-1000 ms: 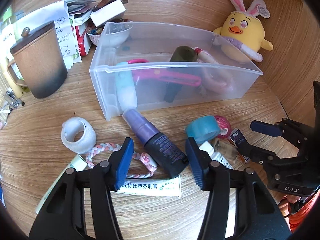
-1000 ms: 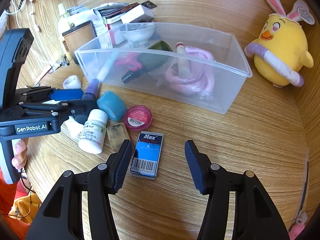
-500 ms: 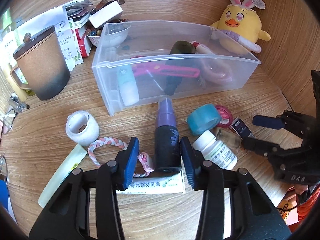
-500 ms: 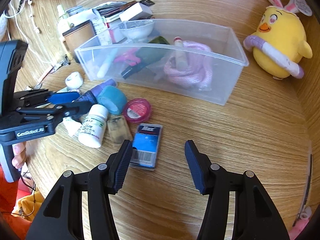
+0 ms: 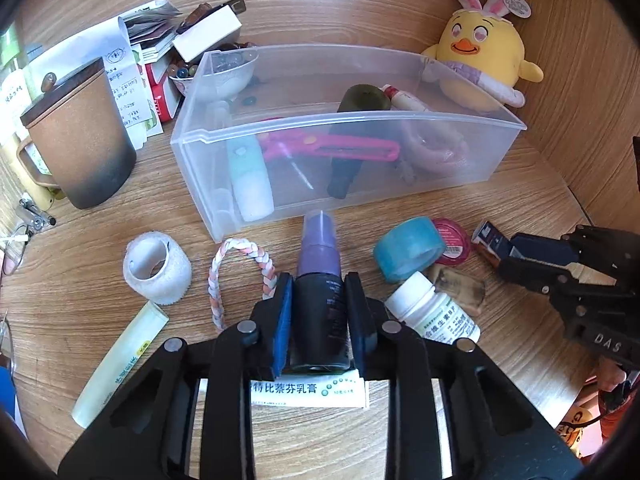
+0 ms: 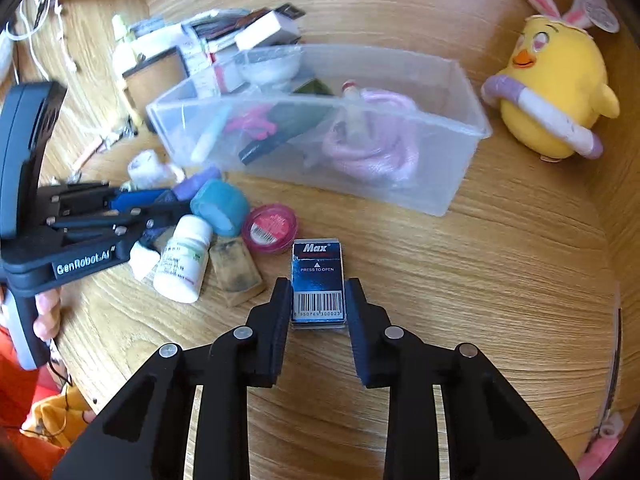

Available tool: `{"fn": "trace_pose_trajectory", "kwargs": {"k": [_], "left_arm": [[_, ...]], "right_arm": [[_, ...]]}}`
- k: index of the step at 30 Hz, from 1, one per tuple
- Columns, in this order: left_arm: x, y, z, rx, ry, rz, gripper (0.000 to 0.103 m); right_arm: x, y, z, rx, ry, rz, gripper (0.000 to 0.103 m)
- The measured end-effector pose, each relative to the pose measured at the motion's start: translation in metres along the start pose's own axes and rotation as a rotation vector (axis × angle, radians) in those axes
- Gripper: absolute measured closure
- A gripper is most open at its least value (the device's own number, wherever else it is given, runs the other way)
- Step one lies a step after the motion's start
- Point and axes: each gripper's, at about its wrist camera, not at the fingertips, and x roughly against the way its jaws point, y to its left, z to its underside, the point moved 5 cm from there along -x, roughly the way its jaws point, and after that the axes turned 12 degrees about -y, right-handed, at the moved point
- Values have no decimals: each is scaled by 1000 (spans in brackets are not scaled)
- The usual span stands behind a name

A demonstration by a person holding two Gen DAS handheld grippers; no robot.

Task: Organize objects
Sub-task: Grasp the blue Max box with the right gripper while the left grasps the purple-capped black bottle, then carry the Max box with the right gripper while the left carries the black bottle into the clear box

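On the cluttered wooden desk (image 6: 500, 280), walled in wood, my left gripper (image 5: 319, 320) is clamped on the spray bottle (image 5: 318, 280) before the clear bin (image 5: 344, 136); my right gripper (image 6: 318, 308) closely flanks the Max box (image 6: 317, 280), contact unclear.

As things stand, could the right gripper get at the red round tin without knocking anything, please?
Probably not cleanly. The right gripper straddles the blue box, which lies directly between it and the red tin. The blue tape roll and brown block crowd the tin's left side; only its right side looks free.
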Motion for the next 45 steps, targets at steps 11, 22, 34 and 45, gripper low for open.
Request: {"fn": "trace_pose_trajectory", "kwargs": {"k": [11,22,34,45], "left_arm": [[35,0,-10,13,-91,17,78],[65,-9,-43,9,-216,42,78],[47,13,-74,71,-230,32,78],[8,21,-91,54,-172,10,78]], "right_arm": [[20,-5,-17,-36,-83,12,78],[41,4,-54,-31,-195,0,78],[44,-3,-105,-22,-300,29,78],[-11,-19,-117,-43,-210,55,78]]}}
